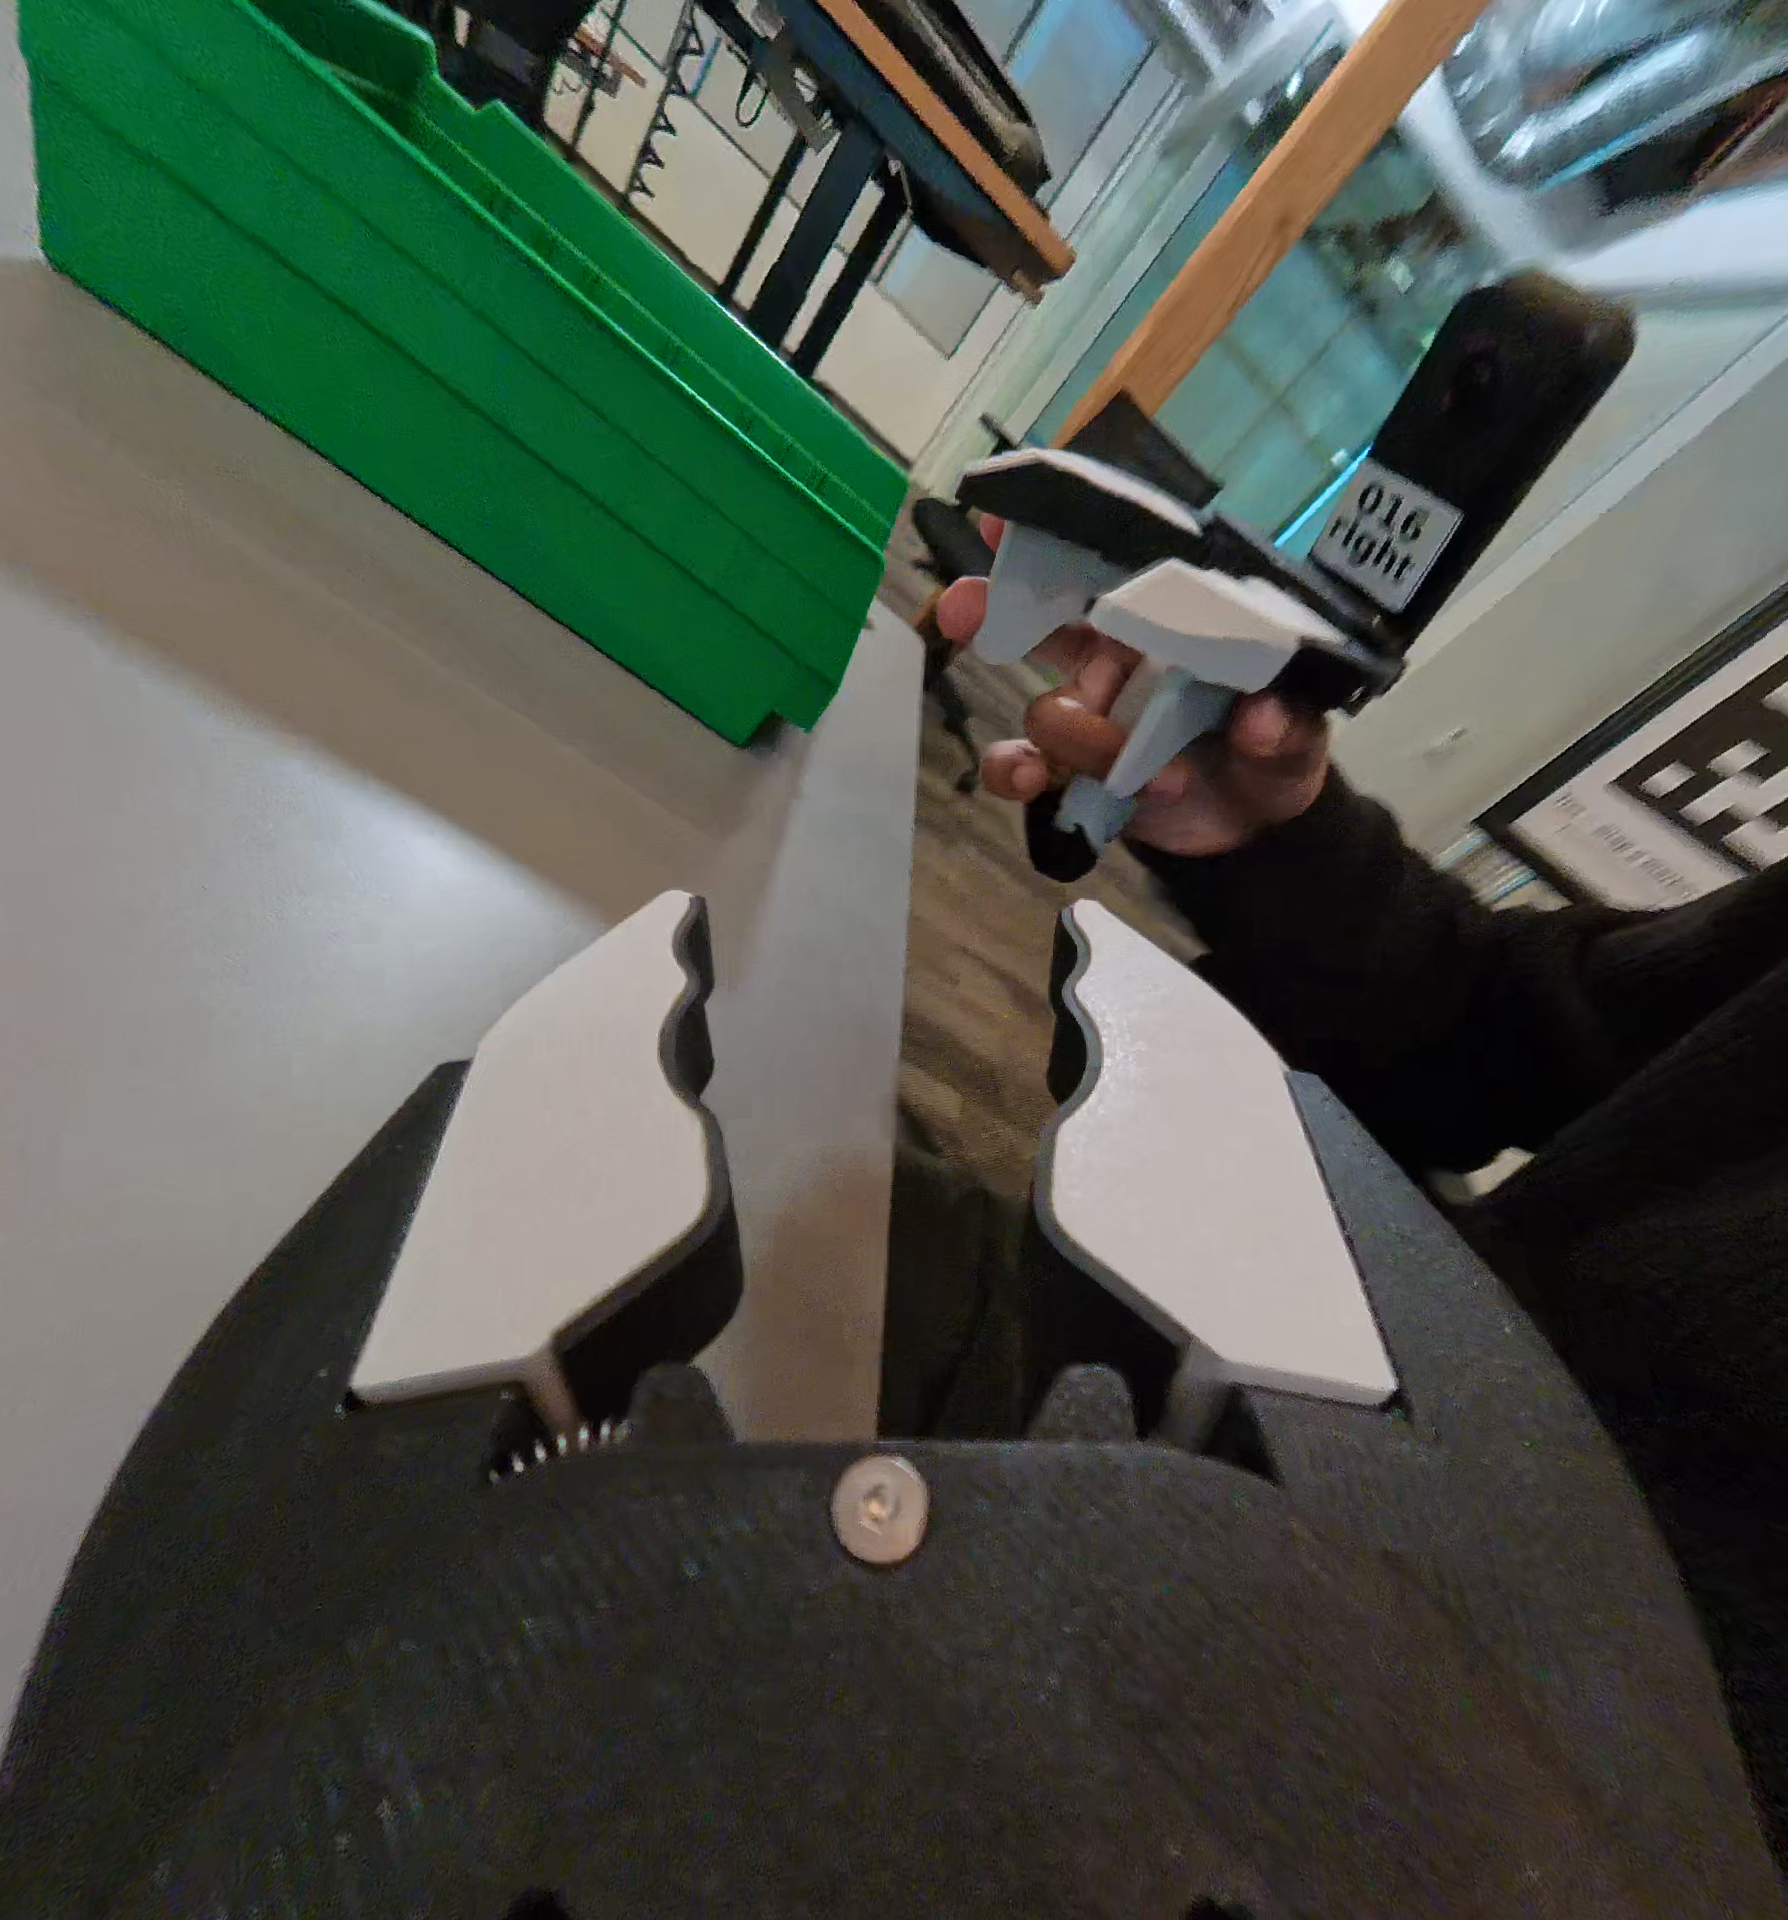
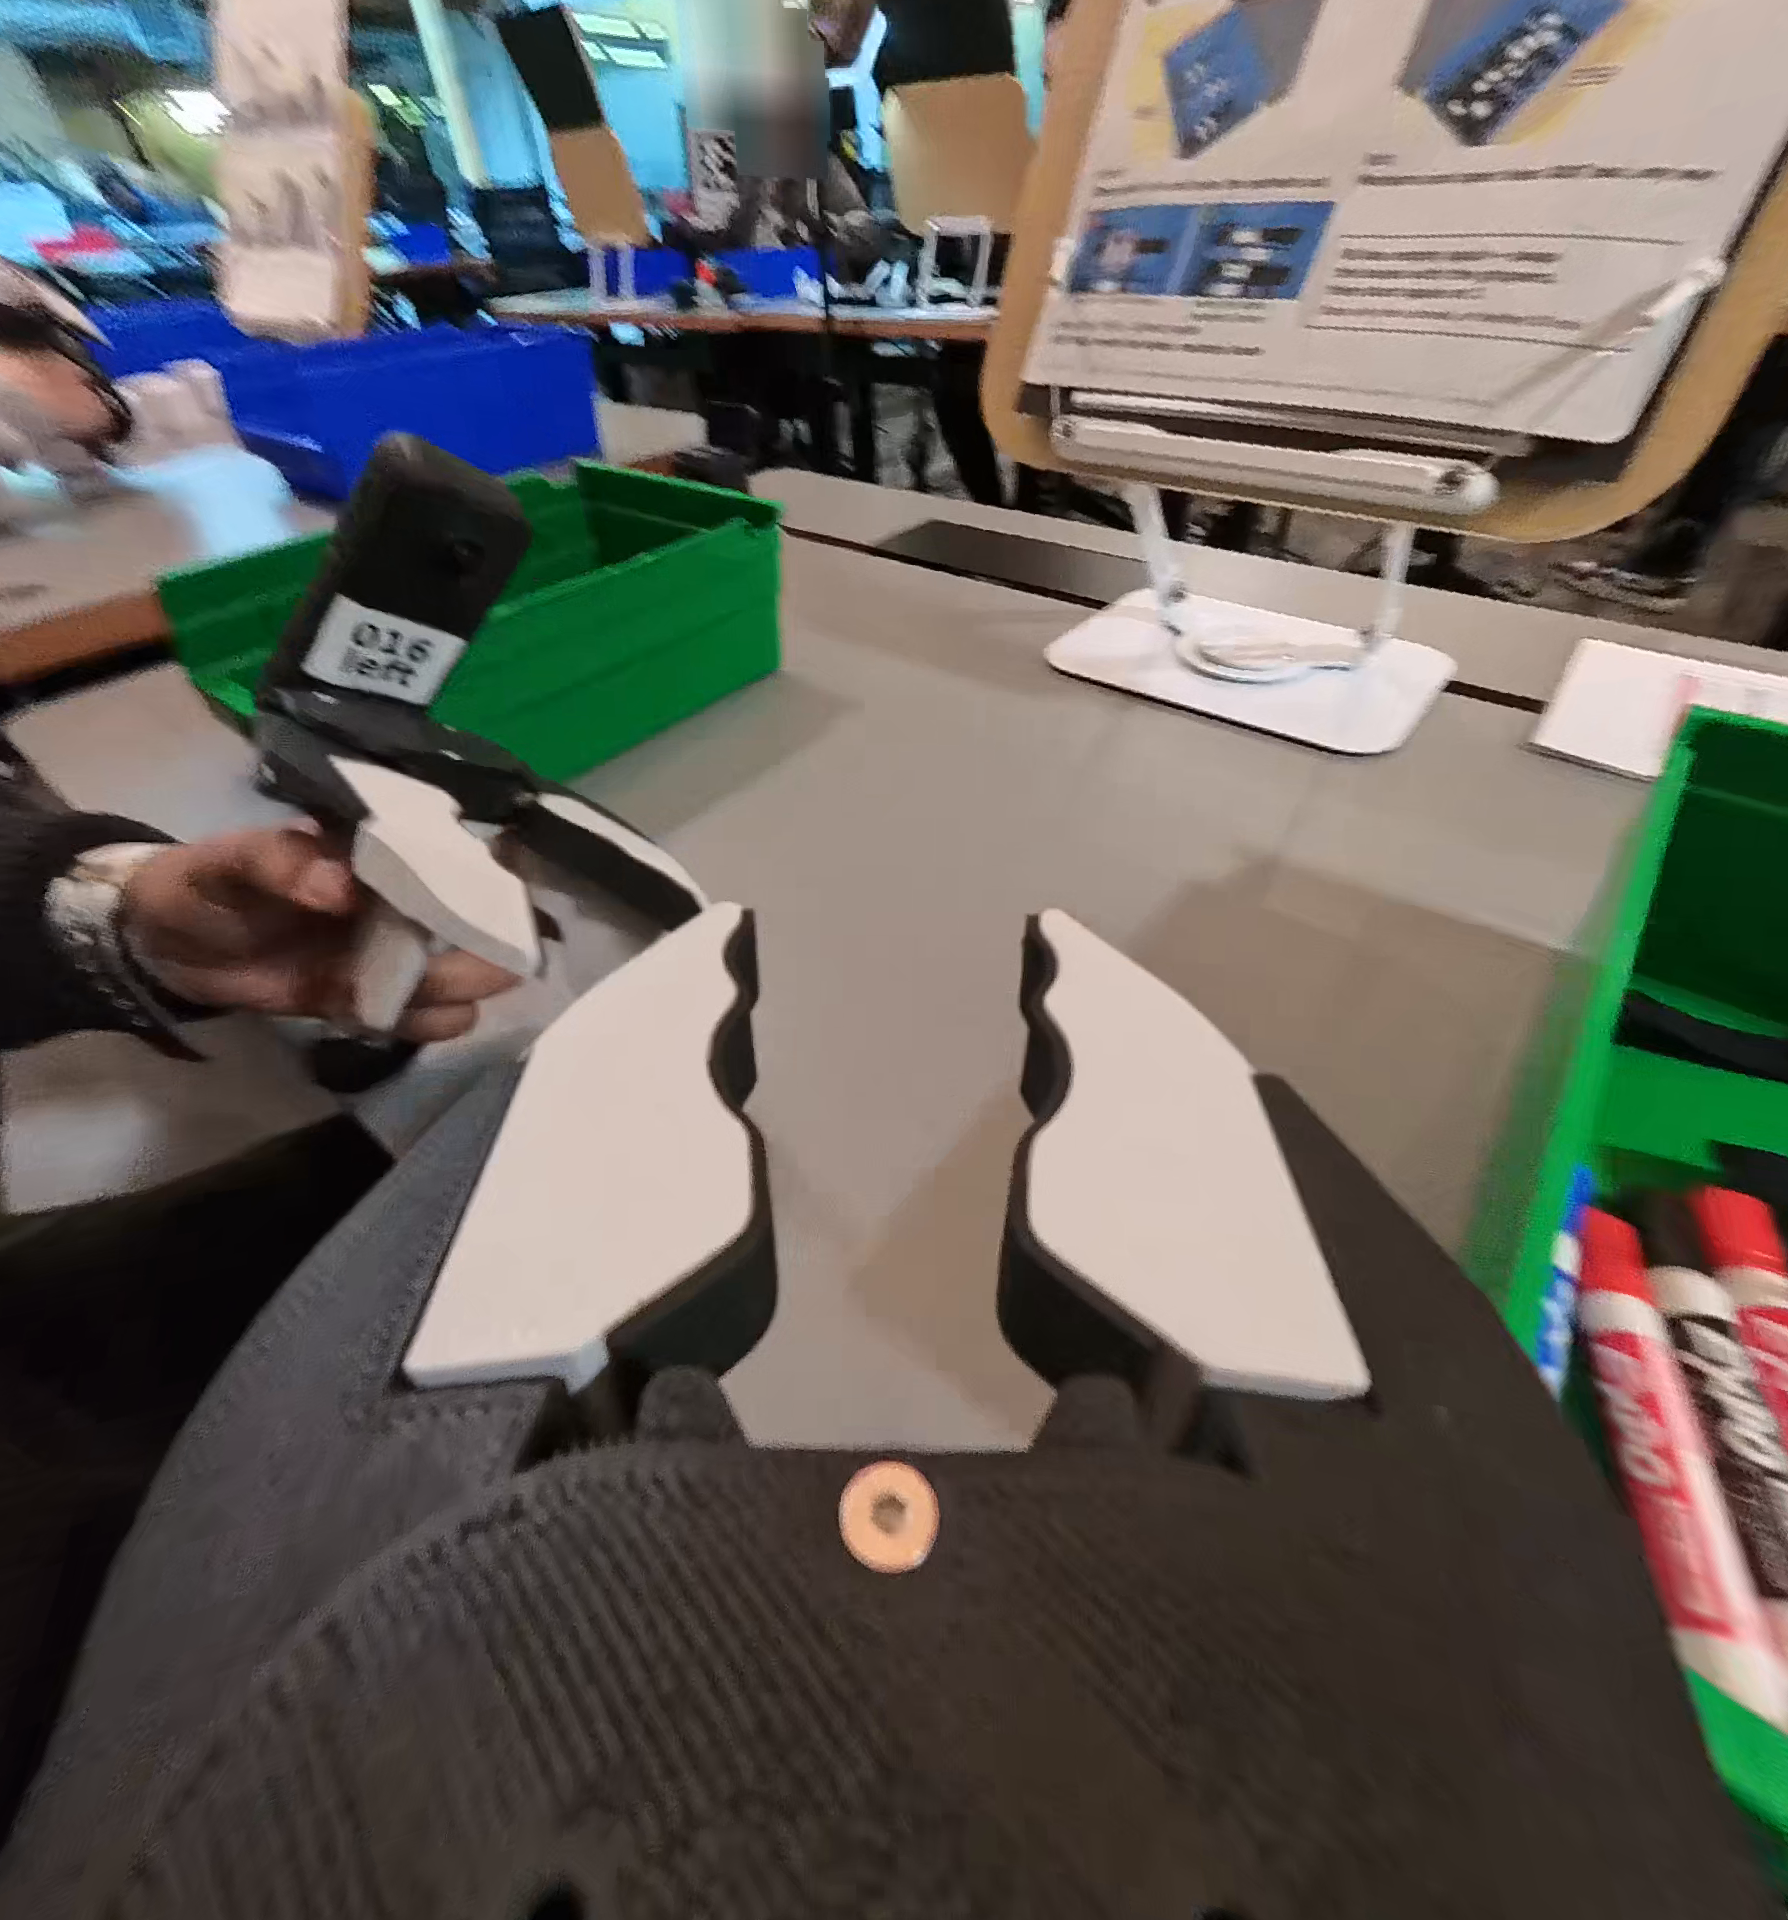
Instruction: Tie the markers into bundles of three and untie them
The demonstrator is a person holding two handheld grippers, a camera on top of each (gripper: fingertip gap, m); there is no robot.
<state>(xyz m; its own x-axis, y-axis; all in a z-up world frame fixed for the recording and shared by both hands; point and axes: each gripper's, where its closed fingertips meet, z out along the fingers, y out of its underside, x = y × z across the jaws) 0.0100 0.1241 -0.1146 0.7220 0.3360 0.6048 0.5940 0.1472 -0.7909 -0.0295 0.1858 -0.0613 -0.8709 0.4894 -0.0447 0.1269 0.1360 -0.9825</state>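
My left gripper (image 1: 882, 940) is open and empty, tilted, straddling the near edge of the grey table (image 1: 246, 935). My right gripper (image 2: 888, 951) is open and empty, held over the grey table (image 2: 973, 810). The right gripper also shows in the left wrist view (image 1: 1129, 561), held by a hand off the table edge. The left gripper shows in the right wrist view (image 2: 557, 883), held by a hand at the left. A green bin (image 2: 1617, 1195) at the right holds several markers (image 2: 1721, 1455) with red and black caps, close beside my right gripper.
Another green bin (image 1: 433, 343) stands on the table at the left, and shows in the right wrist view (image 2: 620, 623). A board with printed sheets on a white stand (image 2: 1254, 665) stands at the back. A white paper (image 2: 1638, 696) lies at the right.
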